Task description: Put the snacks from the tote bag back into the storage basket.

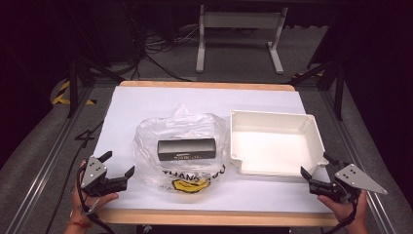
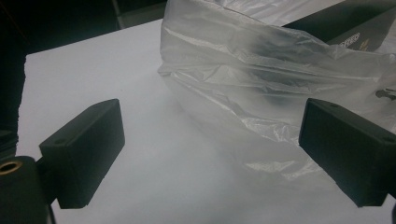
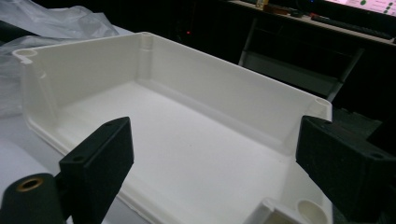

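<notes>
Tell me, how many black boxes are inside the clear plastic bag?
1. One long black box lies in the clear plastic bag, mid-table, left of the white plastic tray. Crumpled plastic might hide more.

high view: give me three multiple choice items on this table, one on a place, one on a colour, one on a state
1. Where does the black box lie?
A. inside the clear plastic bag
B. inside the white tray
C. on the floor

2. What colour is the tray?
A. blue
B. white
C. red

3. How do the jaws of the right gripper stand?
A. shut on the bag
B. shut on the tray's rim
C. open, with nothing between them

Answers:
1. A, the high view shows the box through the bag's film, left of the tray.
2. B, its walls and floor are white in the high view and the right gripper view.
3. C, the right gripper view shows both jaws wide apart in front of the tray, pressing on nothing.
</notes>
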Action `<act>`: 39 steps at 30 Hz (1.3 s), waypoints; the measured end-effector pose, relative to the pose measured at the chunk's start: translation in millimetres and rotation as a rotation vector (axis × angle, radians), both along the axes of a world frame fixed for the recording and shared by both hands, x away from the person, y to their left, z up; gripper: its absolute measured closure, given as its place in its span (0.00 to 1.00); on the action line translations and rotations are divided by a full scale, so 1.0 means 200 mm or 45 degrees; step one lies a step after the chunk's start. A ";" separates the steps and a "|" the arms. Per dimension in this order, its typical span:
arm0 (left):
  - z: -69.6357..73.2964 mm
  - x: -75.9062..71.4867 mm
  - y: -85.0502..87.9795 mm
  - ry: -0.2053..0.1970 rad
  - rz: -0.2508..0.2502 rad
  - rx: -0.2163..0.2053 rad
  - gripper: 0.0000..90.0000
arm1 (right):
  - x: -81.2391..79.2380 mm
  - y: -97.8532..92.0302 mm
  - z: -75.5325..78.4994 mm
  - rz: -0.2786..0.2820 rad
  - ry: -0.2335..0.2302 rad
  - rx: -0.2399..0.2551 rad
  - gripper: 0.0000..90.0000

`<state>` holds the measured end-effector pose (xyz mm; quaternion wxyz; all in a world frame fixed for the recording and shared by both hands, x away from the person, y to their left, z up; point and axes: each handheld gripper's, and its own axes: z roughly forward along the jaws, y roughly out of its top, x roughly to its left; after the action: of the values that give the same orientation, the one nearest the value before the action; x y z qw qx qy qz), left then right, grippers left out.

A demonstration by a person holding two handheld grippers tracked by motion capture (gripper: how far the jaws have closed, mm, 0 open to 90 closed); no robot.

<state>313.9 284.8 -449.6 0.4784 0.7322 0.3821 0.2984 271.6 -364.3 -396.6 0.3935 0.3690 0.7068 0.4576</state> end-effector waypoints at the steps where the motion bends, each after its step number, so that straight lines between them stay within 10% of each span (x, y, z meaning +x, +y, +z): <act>1: 0.00 0.00 0.00 0.001 -0.001 0.004 0.09 | 0.00 0.01 0.00 0.011 0.004 -0.003 0.14; 39: 0.00 0.00 0.00 0.014 -0.028 -0.003 0.09 | 0.03 0.27 0.00 0.329 0.173 -0.038 0.25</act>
<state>312.9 284.7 -450.0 0.4803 0.7375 0.3769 0.2888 277.4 -309.4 -397.5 0.2879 0.2991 0.7802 0.4678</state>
